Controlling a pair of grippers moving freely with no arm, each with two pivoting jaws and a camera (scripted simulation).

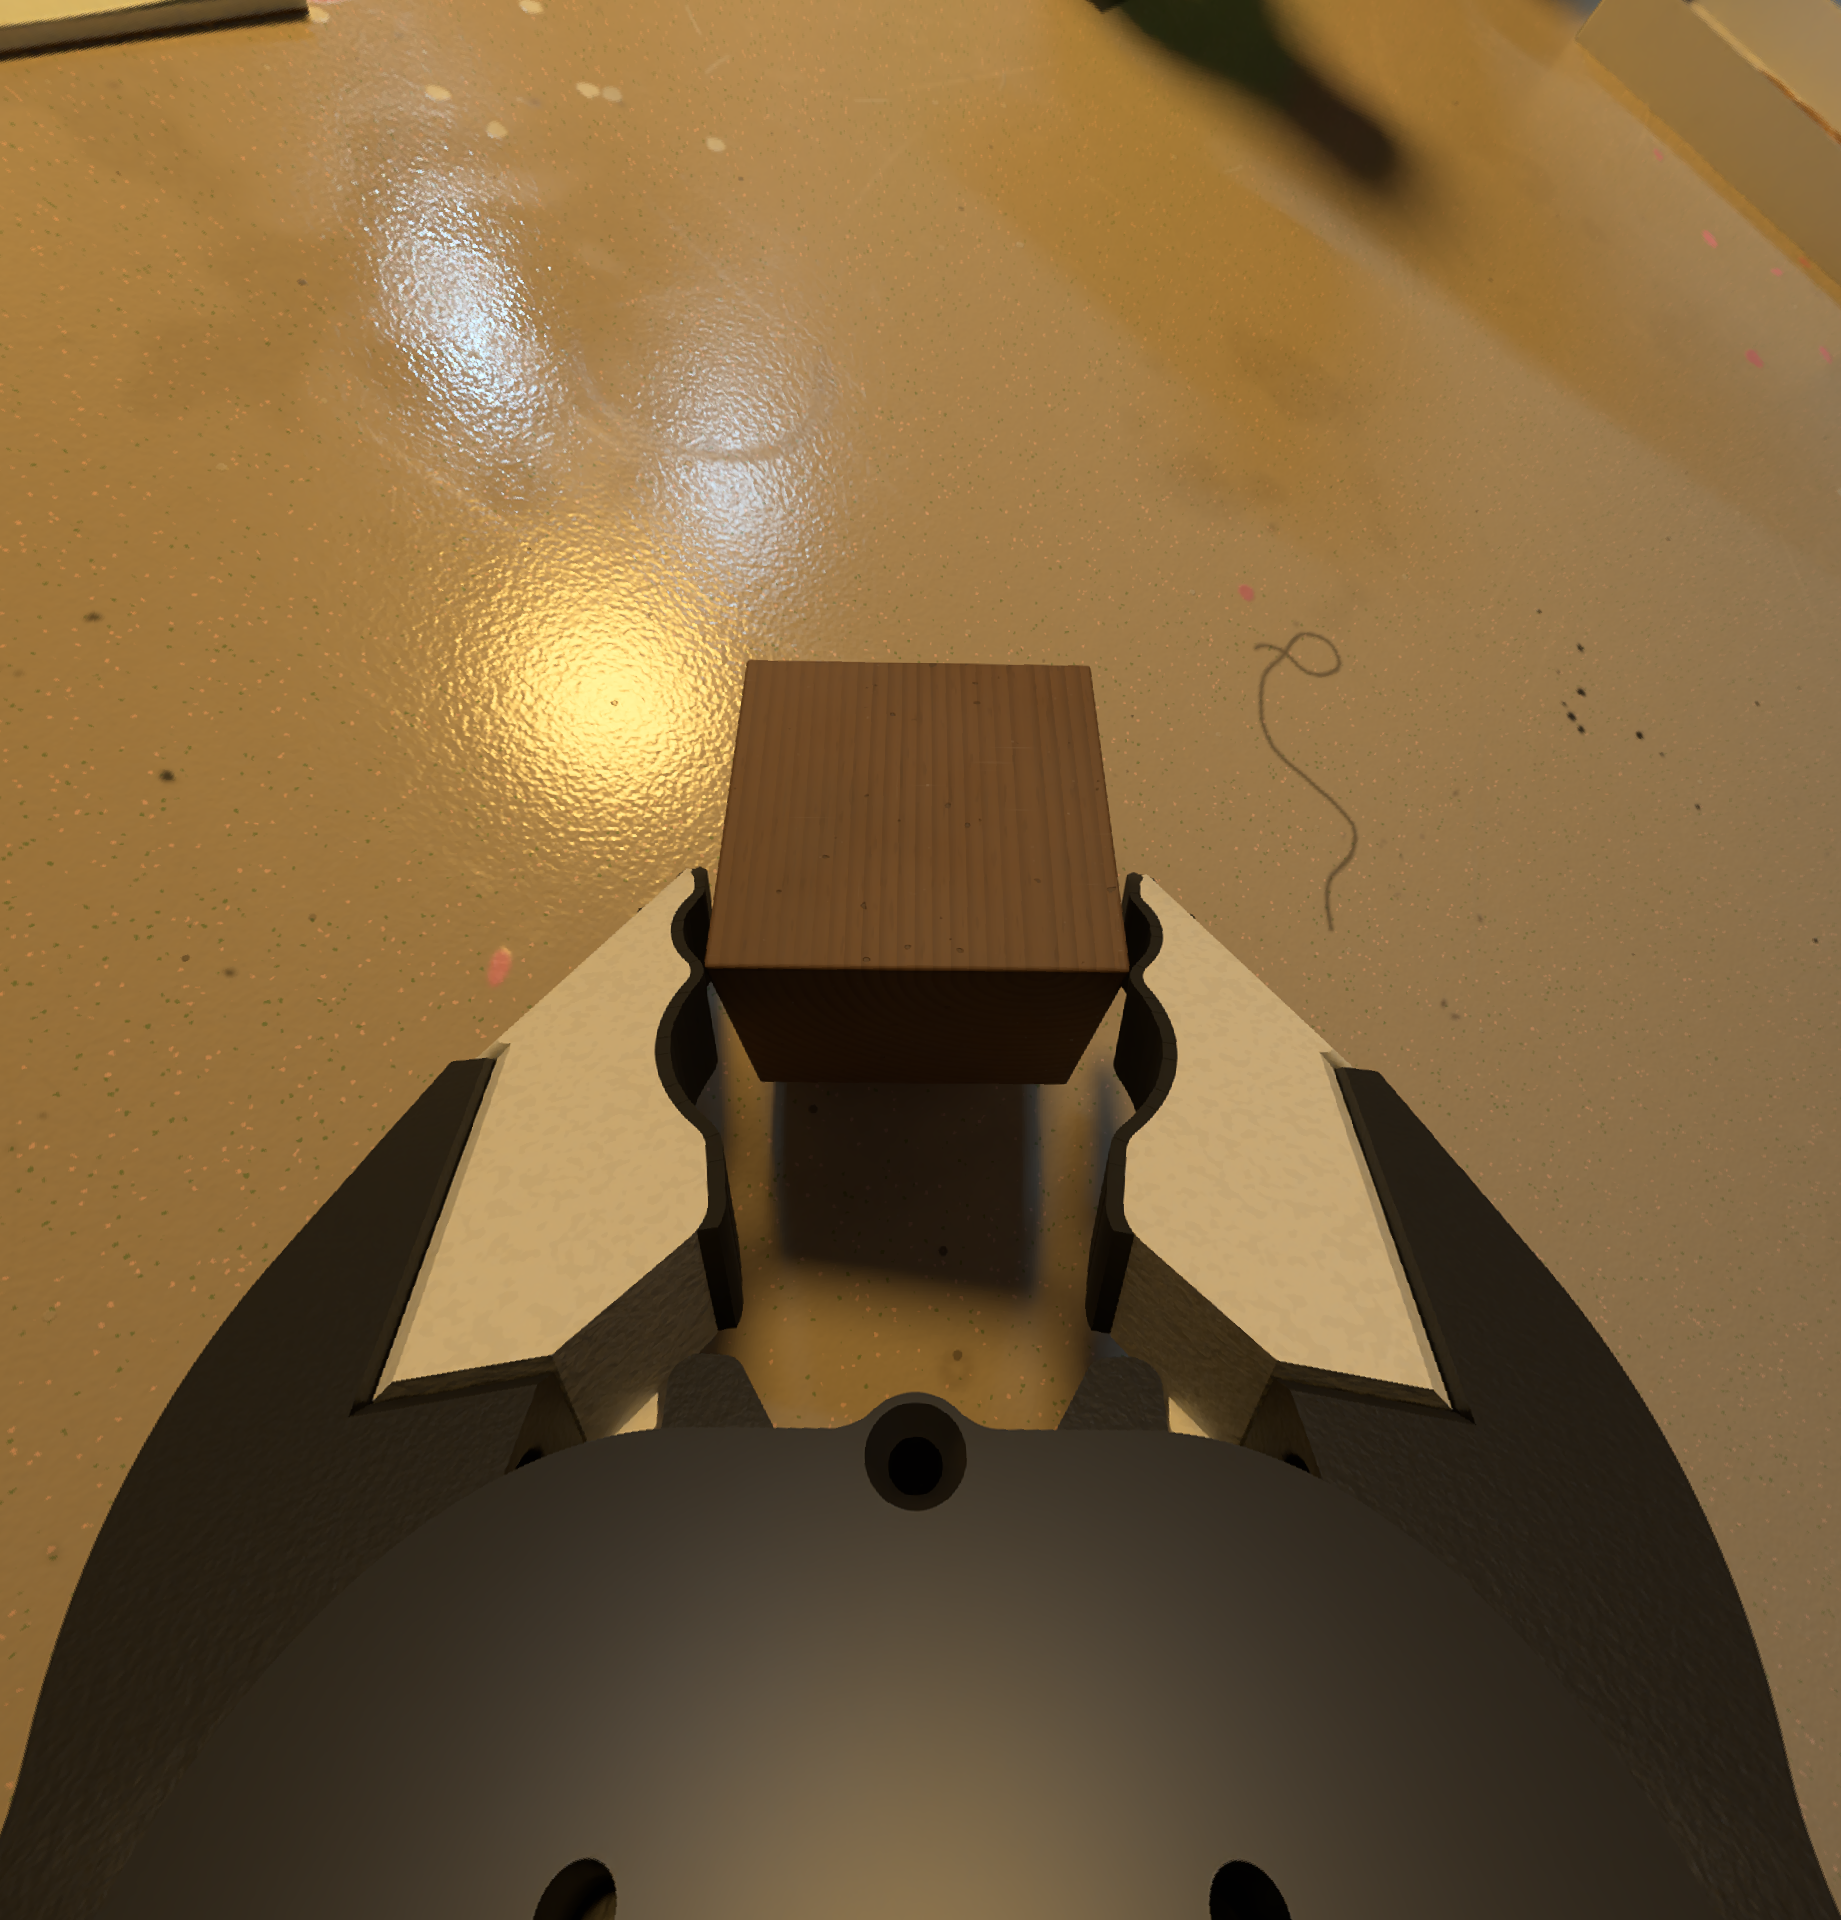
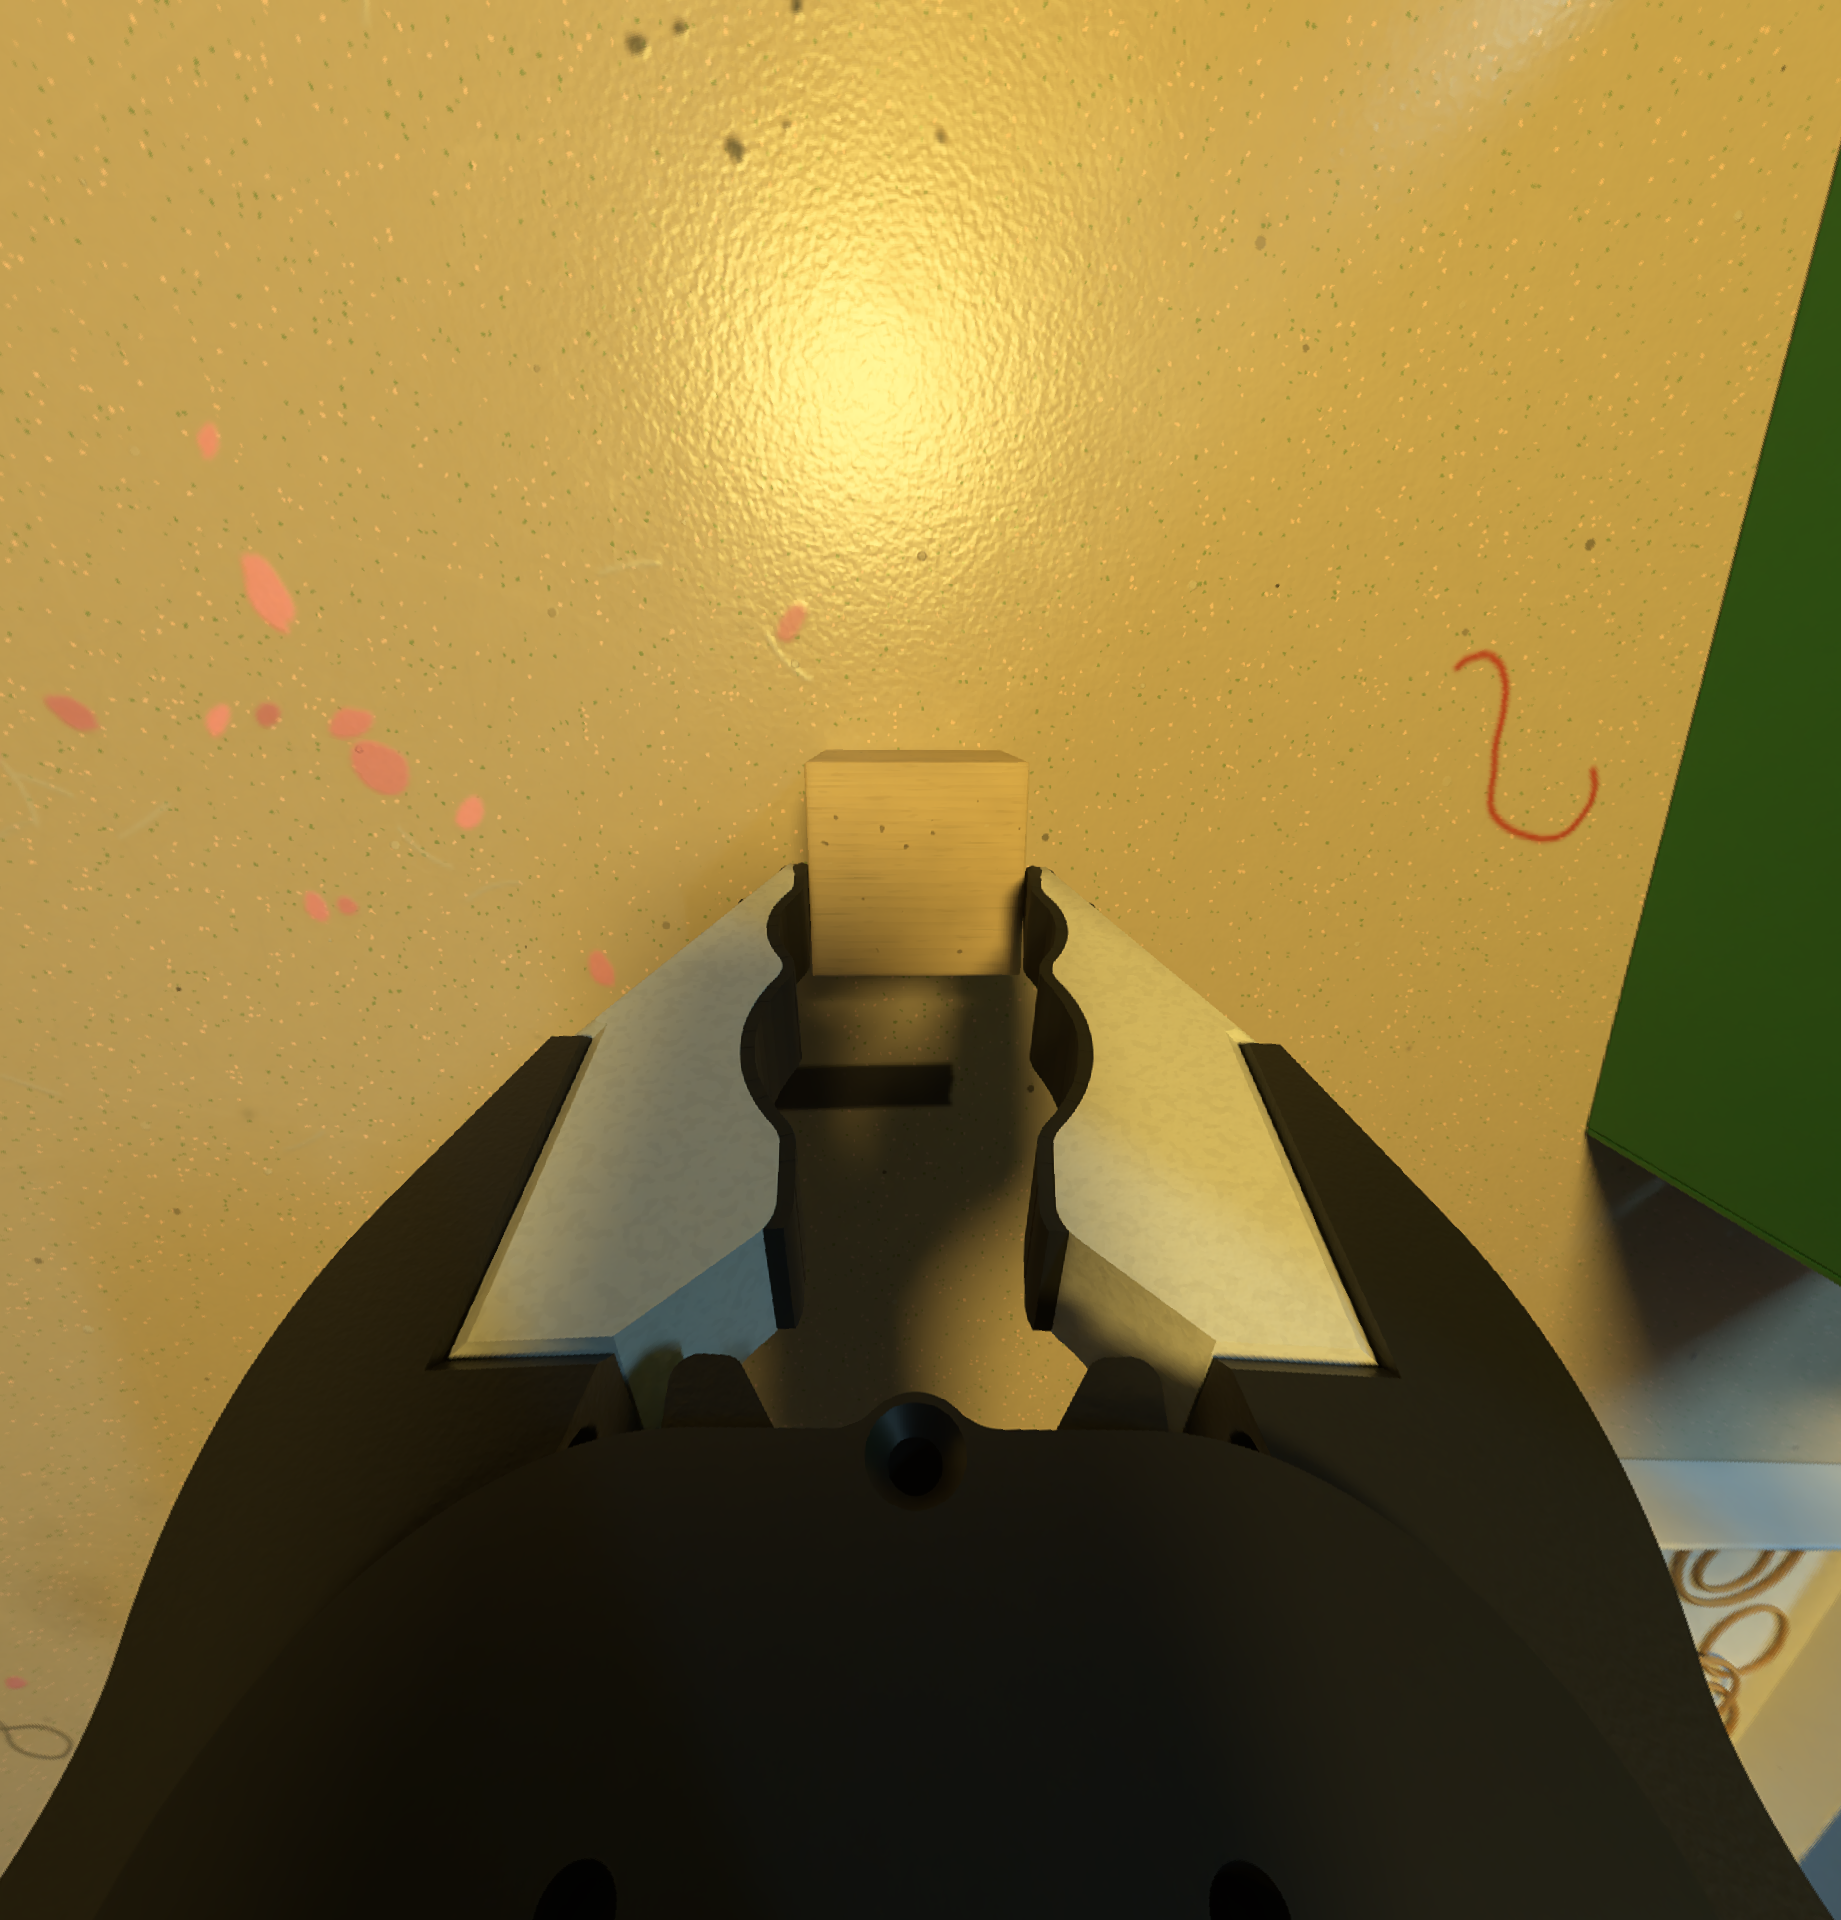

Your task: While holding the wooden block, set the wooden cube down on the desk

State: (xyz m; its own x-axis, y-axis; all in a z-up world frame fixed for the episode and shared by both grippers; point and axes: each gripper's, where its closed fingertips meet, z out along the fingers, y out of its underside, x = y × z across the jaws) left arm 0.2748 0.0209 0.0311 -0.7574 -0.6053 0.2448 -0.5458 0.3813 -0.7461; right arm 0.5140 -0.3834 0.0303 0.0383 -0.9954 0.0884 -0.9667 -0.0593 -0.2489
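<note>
In the left wrist view, my left gripper [image 1: 916, 909] is shut on a dark brown wooden block [image 1: 914, 821]. It holds the block a little above the tan desk [image 1: 376, 727], and the block's shadow lies under the fingers. In the right wrist view, my right gripper [image 2: 916, 883] is shut on a small pale wooden cube [image 2: 916, 862], gripped at the fingertips. The cube hangs just above the desk [image 2: 480, 416], with a dark shadow strip below it. Neither gripper shows in the other's view.
A tall green box [image 2: 1768, 727] stands close on the right of the right gripper, near the desk's edge [image 2: 1747, 1475]. Pink paint spots [image 2: 376, 764] and a red squiggle [image 2: 1518, 748] mark the desk. A beige board [image 1: 1747, 156] lies far right of the left gripper.
</note>
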